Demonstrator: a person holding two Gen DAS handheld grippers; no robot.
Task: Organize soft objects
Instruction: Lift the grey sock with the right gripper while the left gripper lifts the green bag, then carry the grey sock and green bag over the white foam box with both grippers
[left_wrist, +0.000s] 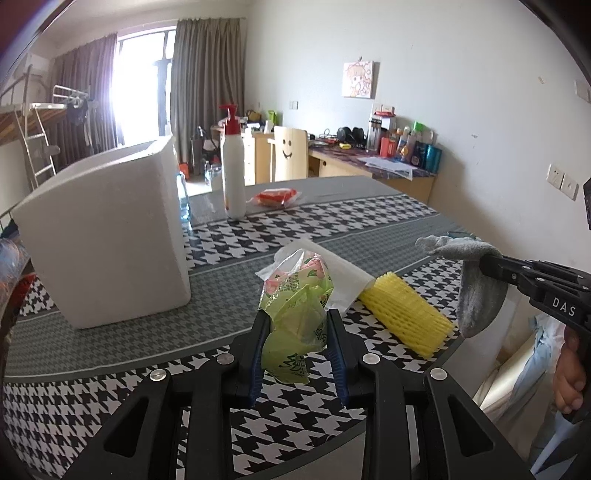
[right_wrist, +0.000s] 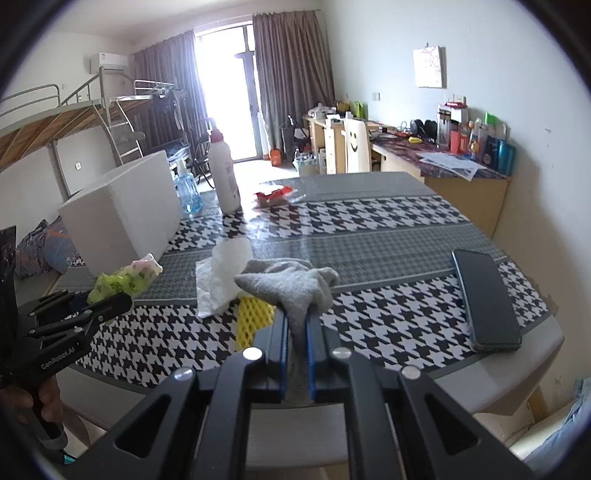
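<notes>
My left gripper (left_wrist: 297, 319) is shut on a green tissue packet (left_wrist: 295, 306) and holds it above the houndstooth table (left_wrist: 280, 225). The packet also shows in the right wrist view (right_wrist: 125, 278), with the left gripper (right_wrist: 110, 302) around it. My right gripper (right_wrist: 297, 317) is shut on a grey sock (right_wrist: 291, 282) that hangs from it above the table; it shows in the left wrist view (left_wrist: 484, 258) with the sock (left_wrist: 476, 291). A yellow foam net (left_wrist: 406, 314) and a white tissue (left_wrist: 343, 277) lie on the table between the grippers.
A white foam box (left_wrist: 107, 232) stands at the left. Behind it are a white pump bottle (left_wrist: 232, 173), a blue sanitizer bottle (right_wrist: 186, 188) and a red packet (left_wrist: 277, 197). A black phone (right_wrist: 485, 299) lies near the table's right edge.
</notes>
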